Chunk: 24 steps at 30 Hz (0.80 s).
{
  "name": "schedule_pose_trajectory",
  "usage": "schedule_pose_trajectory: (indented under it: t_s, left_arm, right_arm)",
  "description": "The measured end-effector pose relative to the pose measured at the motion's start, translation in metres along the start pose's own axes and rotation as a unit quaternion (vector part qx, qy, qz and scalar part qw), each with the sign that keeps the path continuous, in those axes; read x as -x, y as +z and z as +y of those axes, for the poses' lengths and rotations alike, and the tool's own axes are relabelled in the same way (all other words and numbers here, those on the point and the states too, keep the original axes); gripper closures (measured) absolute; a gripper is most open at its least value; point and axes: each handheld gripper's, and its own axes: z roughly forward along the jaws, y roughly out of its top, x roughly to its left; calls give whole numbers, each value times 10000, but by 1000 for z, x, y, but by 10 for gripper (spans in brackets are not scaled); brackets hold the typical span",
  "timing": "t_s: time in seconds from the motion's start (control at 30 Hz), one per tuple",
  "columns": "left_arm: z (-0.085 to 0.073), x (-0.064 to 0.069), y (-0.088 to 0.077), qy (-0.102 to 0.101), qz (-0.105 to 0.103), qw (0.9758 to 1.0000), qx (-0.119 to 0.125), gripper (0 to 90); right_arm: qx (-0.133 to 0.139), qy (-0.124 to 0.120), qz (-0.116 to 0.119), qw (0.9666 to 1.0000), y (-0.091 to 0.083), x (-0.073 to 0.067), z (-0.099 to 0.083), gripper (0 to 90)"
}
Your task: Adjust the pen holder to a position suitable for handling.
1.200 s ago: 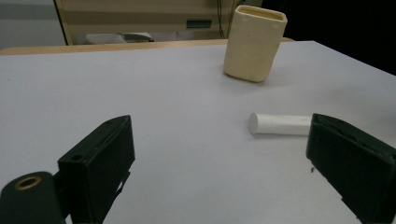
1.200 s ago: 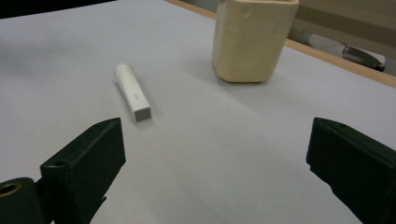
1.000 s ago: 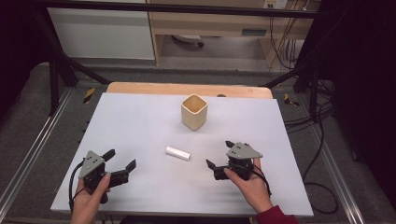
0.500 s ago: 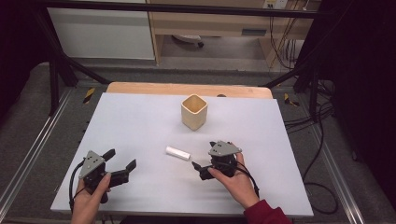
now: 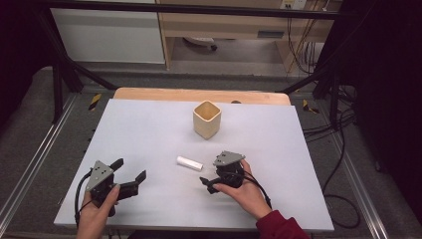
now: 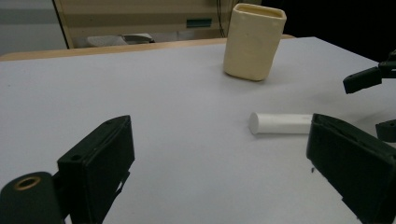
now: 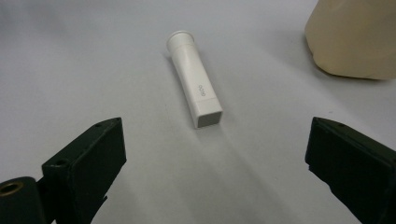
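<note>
White tube (image 5: 189, 163) lies mid-tabletop, toward the near edge; right tongs (image 5: 208, 185) have slid in just beside it, jaws wide, lining up a grab. Left tongs (image 5: 130, 175) wait open.

Tube (image 5: 189, 163) lying flat mid-desk (image 5: 149, 129), cup (image 5: 206, 119) upright behind it. Right tongs (image 5: 206, 182) just right of tube; left tongs (image 5: 130, 175) well apart, at left.
</note>
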Motion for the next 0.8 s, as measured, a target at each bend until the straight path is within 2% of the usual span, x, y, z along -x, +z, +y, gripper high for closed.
schedule_pose_trajectory:
  t_s: [0.17, 0.2, 0.4, 0.5, 0.6, 0.8]
  left_arm:
    - [0, -1, 1, -45, 14, 10000, 6, 78]
    - [0, -1, 1, -38, 10, 10000, 7, 78]
    - [0, -1, 0, -26, 6, 10000, -3, 78]
    - [-1, -1, 0, -26, 5, 10000, -18, 78]
    - [-1, -1, 0, -46, 0, 10000, -9, 78]
    - [-1, 0, -1, -6, 6, 10000, -26, 78]
  right_arm:
    - [-50, -8, 97, 9999, 8, -1, 1, 144]
    - [-85, -24, 176, 9998, 14, -1, 2, 202]
    - [-163, -44, 380, 9991, 33, 1, 6, 357]
    - [-260, -54, 376, 9989, 43, 3, 7, 425]
    - [-286, 21, 492, 9984, 52, 5, 9, 457]
    - [-283, -93, 535, 9981, 59, 4, 12, 537]
